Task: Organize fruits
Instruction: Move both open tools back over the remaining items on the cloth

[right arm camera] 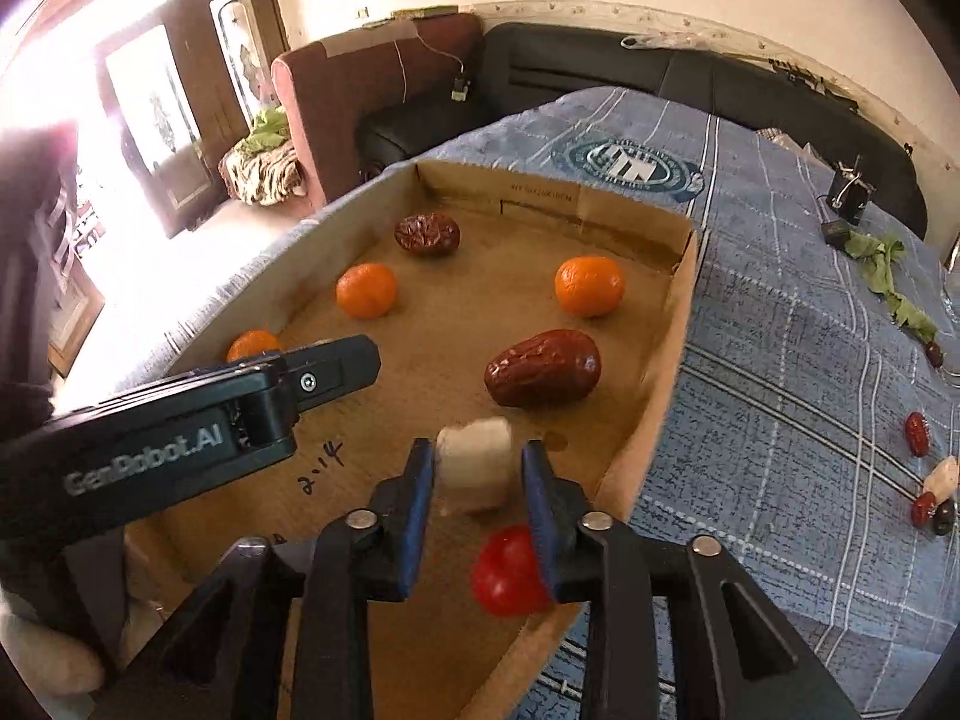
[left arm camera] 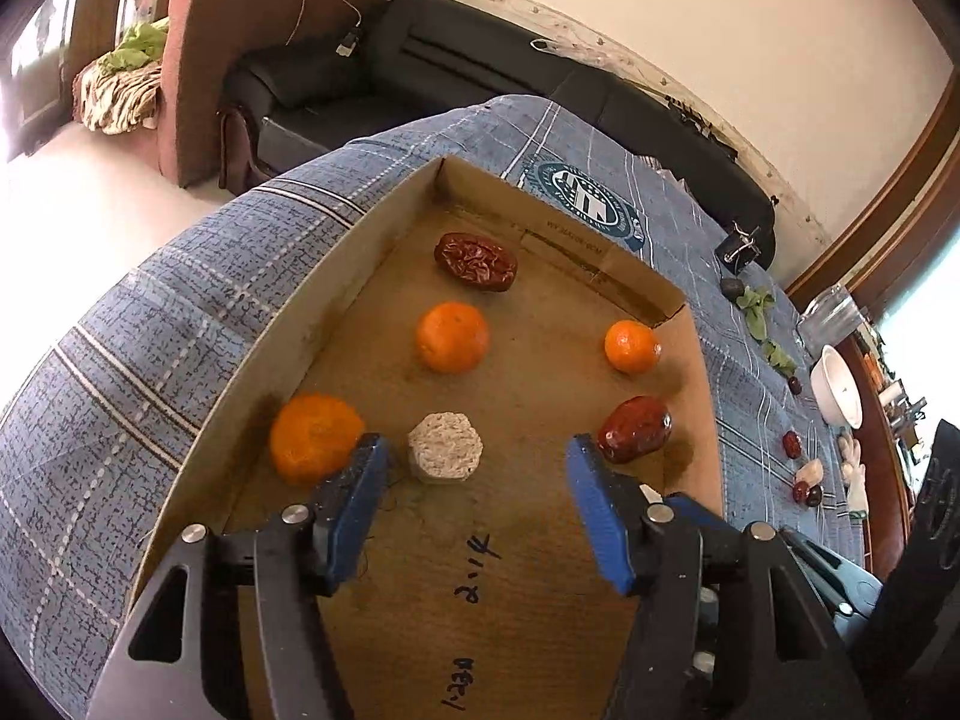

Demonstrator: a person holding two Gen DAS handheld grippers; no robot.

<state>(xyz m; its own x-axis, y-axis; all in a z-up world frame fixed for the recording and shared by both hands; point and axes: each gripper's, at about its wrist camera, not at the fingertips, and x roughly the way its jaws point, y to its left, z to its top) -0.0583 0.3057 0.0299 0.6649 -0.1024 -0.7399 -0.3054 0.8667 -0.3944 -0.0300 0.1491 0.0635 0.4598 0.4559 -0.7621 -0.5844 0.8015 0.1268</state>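
Fruits mostly sit in the cardboard tray (left arm camera: pixel 336 276); your right gripper (right arm camera: pixel 477 480) grips a white chunk (right arm camera: pixel 474 468), ready to place. Left gripper (left arm camera: pixel 474 468) hovers wide and empty.

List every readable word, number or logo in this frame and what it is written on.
"GenRobot.AI": side of the left gripper.
"2.14", handwritten: floor of the cardboard box.
A second handwritten number nearer the camera: unclear.
Printed line on the box's far wall: too small.
Round emblem on the blue cloth: lettering unreadable.

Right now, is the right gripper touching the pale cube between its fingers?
Cannot tell. In the right wrist view, the pale cube sits blurred between the right gripper fingers, with slim gaps seemingly either side.
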